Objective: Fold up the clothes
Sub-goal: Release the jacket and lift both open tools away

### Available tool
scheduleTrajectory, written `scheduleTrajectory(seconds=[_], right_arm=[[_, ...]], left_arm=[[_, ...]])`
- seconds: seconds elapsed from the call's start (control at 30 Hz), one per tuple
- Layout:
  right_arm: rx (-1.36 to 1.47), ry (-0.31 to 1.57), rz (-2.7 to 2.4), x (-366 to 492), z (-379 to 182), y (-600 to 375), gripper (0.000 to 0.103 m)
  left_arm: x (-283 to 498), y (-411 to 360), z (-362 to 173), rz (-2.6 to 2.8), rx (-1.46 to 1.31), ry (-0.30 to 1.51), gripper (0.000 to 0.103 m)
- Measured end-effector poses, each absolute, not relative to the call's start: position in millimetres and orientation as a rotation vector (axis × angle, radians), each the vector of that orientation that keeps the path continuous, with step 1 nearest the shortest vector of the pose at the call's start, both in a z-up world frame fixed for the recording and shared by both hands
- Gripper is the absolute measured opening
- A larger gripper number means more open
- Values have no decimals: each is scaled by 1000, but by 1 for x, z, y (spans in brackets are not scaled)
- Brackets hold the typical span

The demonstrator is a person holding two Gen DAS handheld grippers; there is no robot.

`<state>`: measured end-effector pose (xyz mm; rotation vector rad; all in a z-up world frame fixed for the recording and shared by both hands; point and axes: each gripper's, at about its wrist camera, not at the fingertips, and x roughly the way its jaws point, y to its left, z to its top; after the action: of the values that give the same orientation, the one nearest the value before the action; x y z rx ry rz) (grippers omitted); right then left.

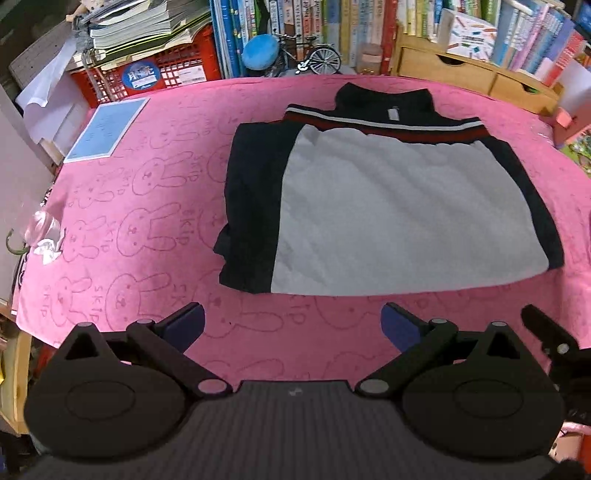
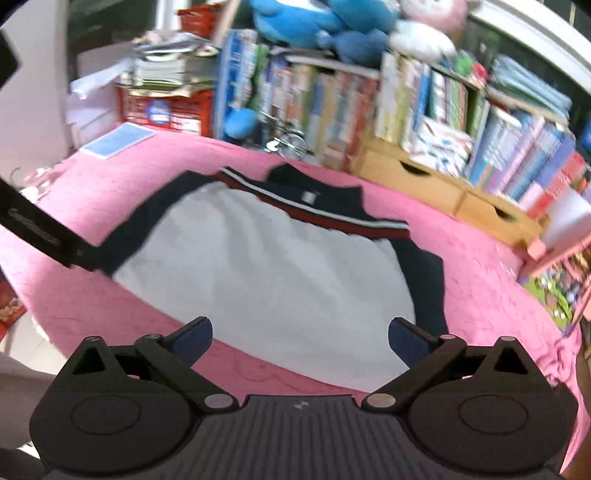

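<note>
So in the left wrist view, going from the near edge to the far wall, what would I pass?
Left hand-held gripper → pink bunny blanket → folded jacket → toy bicycle → bookshelf.

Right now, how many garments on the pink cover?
1: a navy-and-white jacket, lying flat mid-cover with its collar toward the bookshelves. Anything tucked underneath it would be hidden.

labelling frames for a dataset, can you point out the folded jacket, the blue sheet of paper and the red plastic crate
folded navy and grey jacket (image 1: 399, 206): left wrist view, middle of its grey panel
light blue sheet of paper (image 1: 107, 129): left wrist view, centre of the sheet
red plastic crate (image 1: 177, 72): left wrist view, its front lattice wall
</note>
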<state>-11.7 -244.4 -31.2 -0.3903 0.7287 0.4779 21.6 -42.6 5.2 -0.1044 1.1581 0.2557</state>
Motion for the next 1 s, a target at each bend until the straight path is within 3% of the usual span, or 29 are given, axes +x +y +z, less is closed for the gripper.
scheduleTrajectory(seconds=[0.63,1.0], right_arm=[[-381,690,384,-58,-11,-210,103],[-384,737,384,-32,-22,-218,103]], left_arm=[[0,-16,6,184,-102,1151,102],[30,-33,-7,192,-104,1199,102]])
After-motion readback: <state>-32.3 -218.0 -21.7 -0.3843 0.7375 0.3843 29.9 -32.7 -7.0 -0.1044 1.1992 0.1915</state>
